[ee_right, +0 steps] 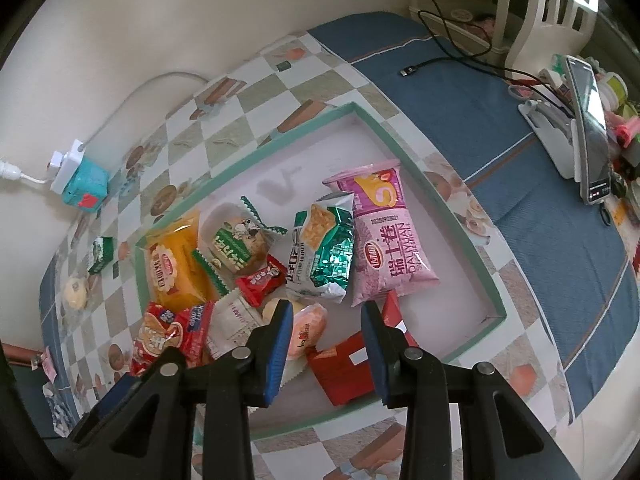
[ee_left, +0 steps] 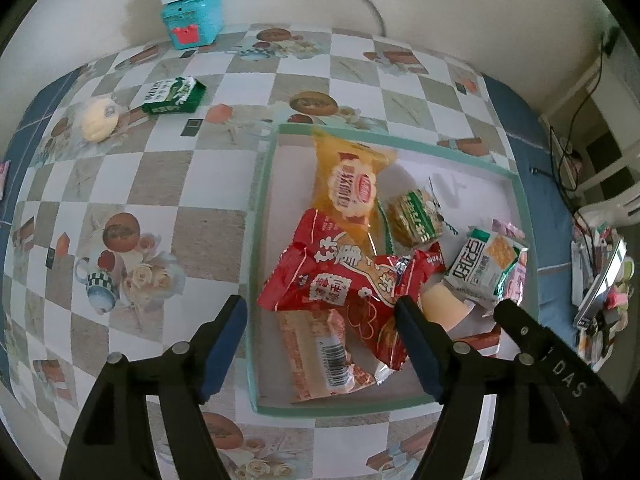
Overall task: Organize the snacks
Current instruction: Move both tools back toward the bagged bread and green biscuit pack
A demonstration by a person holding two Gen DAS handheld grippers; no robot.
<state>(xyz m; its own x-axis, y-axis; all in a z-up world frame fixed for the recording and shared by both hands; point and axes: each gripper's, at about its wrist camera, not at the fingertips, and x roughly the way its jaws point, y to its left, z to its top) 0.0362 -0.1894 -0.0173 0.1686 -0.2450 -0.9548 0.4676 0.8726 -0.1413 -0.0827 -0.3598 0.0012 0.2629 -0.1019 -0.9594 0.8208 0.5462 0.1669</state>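
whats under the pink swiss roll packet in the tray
The pink swiss roll packet overlaps the green cracker packet and a red box's corner; anything else beneath is covered.

A red box (ee_right: 346, 364) lies partly hidden behind the right tongs (ee_right: 325, 346).

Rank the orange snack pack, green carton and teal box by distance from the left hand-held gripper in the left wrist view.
From the left hand-held gripper:
1. Orange snack pack, in the tray, just ahead.
2. Green carton, on the table, far left.
3. Teal box, by the wall, farthest.
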